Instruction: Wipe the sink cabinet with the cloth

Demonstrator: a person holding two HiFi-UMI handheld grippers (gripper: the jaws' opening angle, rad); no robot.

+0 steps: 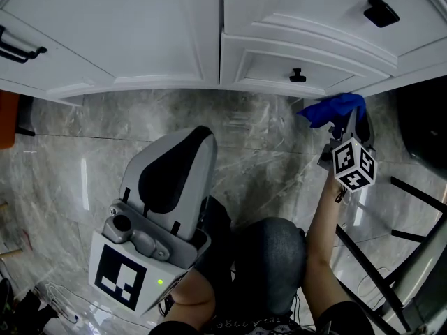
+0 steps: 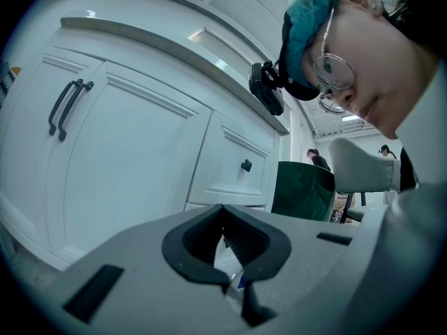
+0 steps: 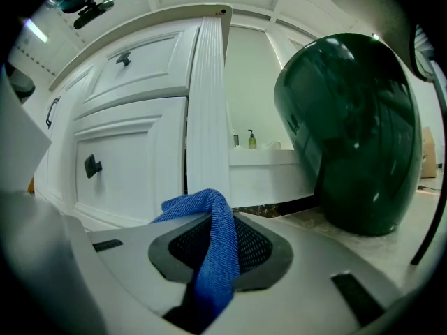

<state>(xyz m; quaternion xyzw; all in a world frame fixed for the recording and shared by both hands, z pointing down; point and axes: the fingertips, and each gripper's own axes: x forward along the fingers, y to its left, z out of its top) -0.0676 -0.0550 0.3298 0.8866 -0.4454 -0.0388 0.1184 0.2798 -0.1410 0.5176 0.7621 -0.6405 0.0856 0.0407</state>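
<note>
Head view cuts off much of the scene. The sink cabinet [image 1: 140,33] shows only its lower doors and one drawer front, and two black bar handles [image 1: 17,47] run off the left edge. The left gripper [image 1: 195,138] fills the lower left over grey marbled floor [image 1: 265,138] and hides the person's left hand. The right gripper [image 1: 346,135], with its marker cube [image 1: 355,165], is held low near the cabinet's base at the right. The blue cloth [image 1: 335,109] bunches at its tip, and whether the cloth touches the cabinet cannot be told from above.

Right gripper view shows the jaws clamped on the cloth [image 3: 216,257], which loops up over them and hangs down between the pads. Beyond it stands a fluted white corner post [image 3: 206,103]. Cabinet hardware seen there counts one knob [image 3: 123,59], one square pull [image 3: 92,165] and one bar handle [image 3: 50,112] at the dim left edge. A single pump bottle [image 3: 251,139] stands on a white ledge, its contents too small to make out. A glossy dark green rounded object [image 3: 356,131] fills the right side; what it is cannot be told.

Left gripper view shows that gripper's jaws closed tip to tip, gripping nothing, with two bar handles [image 2: 66,107] and one knob [image 2: 246,165] beyond.
</note>
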